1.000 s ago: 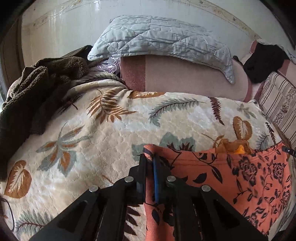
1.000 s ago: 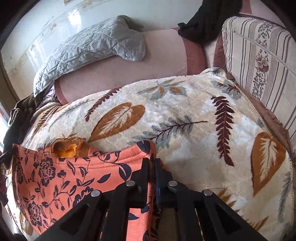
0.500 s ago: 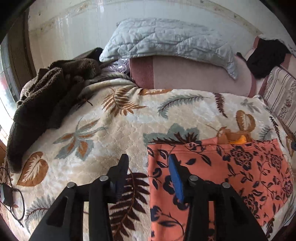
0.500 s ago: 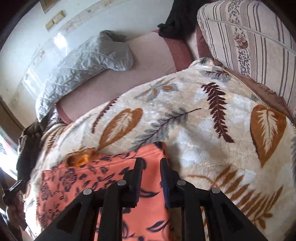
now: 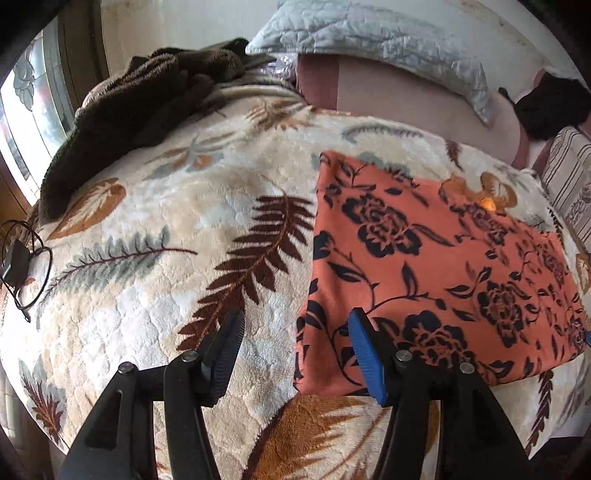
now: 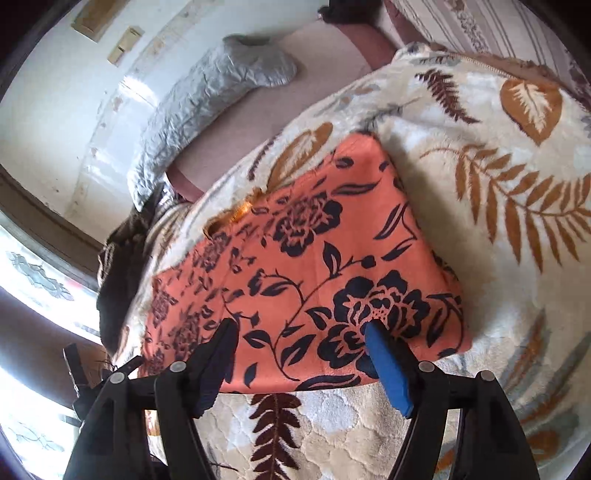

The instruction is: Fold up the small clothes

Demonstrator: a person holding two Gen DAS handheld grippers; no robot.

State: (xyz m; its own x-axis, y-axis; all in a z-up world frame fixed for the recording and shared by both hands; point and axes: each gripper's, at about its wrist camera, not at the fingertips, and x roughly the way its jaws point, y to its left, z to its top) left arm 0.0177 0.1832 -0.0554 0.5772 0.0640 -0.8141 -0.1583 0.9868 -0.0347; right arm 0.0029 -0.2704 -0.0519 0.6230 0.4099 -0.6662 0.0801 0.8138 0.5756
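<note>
My left hand-held gripper [image 5: 295, 354] and right hand-held gripper [image 6: 299, 350] have just been opening and now gape wide, gripping nothing, since the fold is laid. The orange floral garment [image 5: 424, 258] lies flat on the bed's leaf-print blanket [image 5: 166, 240], a brown throw [image 5: 140, 103] heaped beyond.

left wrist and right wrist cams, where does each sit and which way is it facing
Left wrist: rides the left gripper, facing forward and down at the leaf-print blanket and the left edge of the orange floral garment; only its two open fingers show.
Right wrist: rides the right gripper, facing down over the garment's near right corner, window at its left; only its two open fingers show.
Shared: garment, blanket, grey quilted pillow, brown fleece.
</note>
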